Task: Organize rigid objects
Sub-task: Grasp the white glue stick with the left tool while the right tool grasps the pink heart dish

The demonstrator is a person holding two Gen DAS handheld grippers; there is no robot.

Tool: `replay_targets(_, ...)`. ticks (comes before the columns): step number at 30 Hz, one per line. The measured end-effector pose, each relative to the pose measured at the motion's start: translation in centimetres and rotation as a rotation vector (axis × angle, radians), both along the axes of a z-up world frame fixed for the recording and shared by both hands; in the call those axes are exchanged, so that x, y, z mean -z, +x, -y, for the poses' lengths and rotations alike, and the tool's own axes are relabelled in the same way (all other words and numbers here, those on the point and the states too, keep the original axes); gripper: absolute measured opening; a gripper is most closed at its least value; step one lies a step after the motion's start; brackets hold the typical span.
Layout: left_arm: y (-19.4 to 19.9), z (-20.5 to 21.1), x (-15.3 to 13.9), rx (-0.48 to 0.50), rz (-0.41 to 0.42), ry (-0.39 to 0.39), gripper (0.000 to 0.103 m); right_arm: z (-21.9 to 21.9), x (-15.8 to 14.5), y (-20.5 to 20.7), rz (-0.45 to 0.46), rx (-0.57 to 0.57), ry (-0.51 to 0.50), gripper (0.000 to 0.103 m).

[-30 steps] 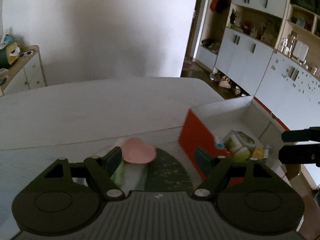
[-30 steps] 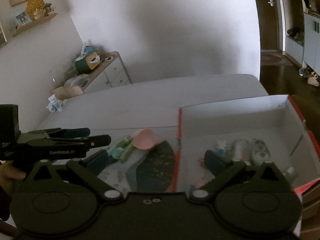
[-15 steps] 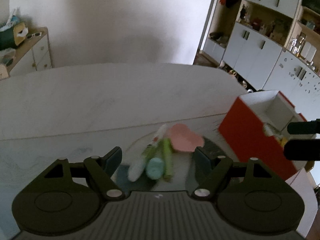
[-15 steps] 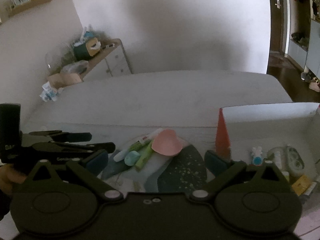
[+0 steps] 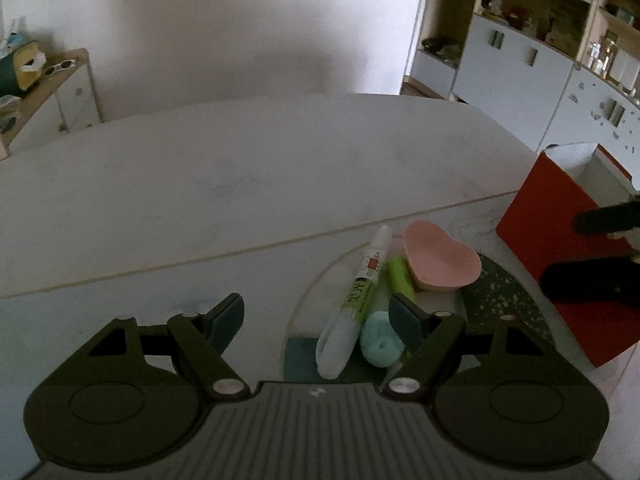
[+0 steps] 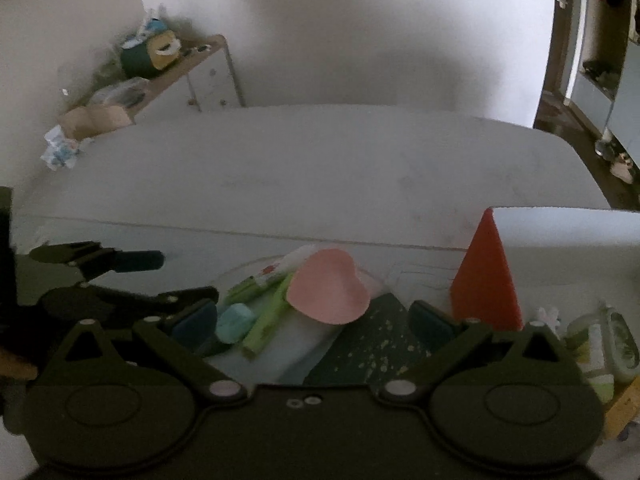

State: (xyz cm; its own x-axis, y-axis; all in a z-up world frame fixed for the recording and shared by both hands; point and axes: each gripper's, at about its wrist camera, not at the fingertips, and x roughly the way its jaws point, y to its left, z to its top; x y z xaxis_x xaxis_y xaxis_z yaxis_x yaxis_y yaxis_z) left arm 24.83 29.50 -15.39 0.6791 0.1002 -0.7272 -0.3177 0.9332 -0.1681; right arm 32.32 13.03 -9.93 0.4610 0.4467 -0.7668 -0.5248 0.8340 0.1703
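A pink heart-shaped dish (image 5: 440, 262) (image 6: 328, 292), a white tube with a green label (image 5: 360, 296) (image 6: 288, 266), a green marker (image 5: 400, 280) (image 6: 268, 324) and a small teal cylinder (image 5: 382, 344) (image 6: 236, 322) lie in a pile on a round patterned mat (image 6: 372, 344). My left gripper (image 5: 316, 314) (image 6: 168, 276) is open just short of the pile, its right finger beside the teal cylinder. My right gripper (image 6: 314, 322) (image 5: 600, 250) is open above the mat, facing the pink dish. Neither holds anything.
A red box with a white inside (image 5: 552, 264) (image 6: 486, 276) stands right of the mat and holds several small bottles and packets (image 6: 612, 344). The white table (image 5: 240, 184) stretches behind the pile. A low cabinet (image 6: 192, 76) and wall cupboards (image 5: 520, 60) stand farther off.
Both grippers have moved left and down, away from the red box and toward the pile on the mat. The box has slid to the right edge of both views. Both grippers stayed open.
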Motion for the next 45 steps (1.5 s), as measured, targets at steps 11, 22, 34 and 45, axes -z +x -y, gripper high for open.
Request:
replay_targets(11,2.2,-0.4,1.6,0.050,-0.006,0.003,0.079,-2.0,2.6,3.5,-0.069,0.084,-0.044,0.096)
replay_targets(22,3.6,-0.2,2.4,0.047,-0.008,0.015,0.079,-3.9,4.5,5.5,-0.093,0.163,-0.082,0.087)
replay_targets(34,4.0,0.4,3.1,0.065,-0.003,0.027,0.072,-5.0,6.1,6.6,-0.129,0.187,-0.106,0.080)
replay_targets(45,4.3,0.6,3.2,0.078,-0.010,0.024,0.053,-4.9,6.6,6.7,-0.141,0.183,-0.083,0.074)
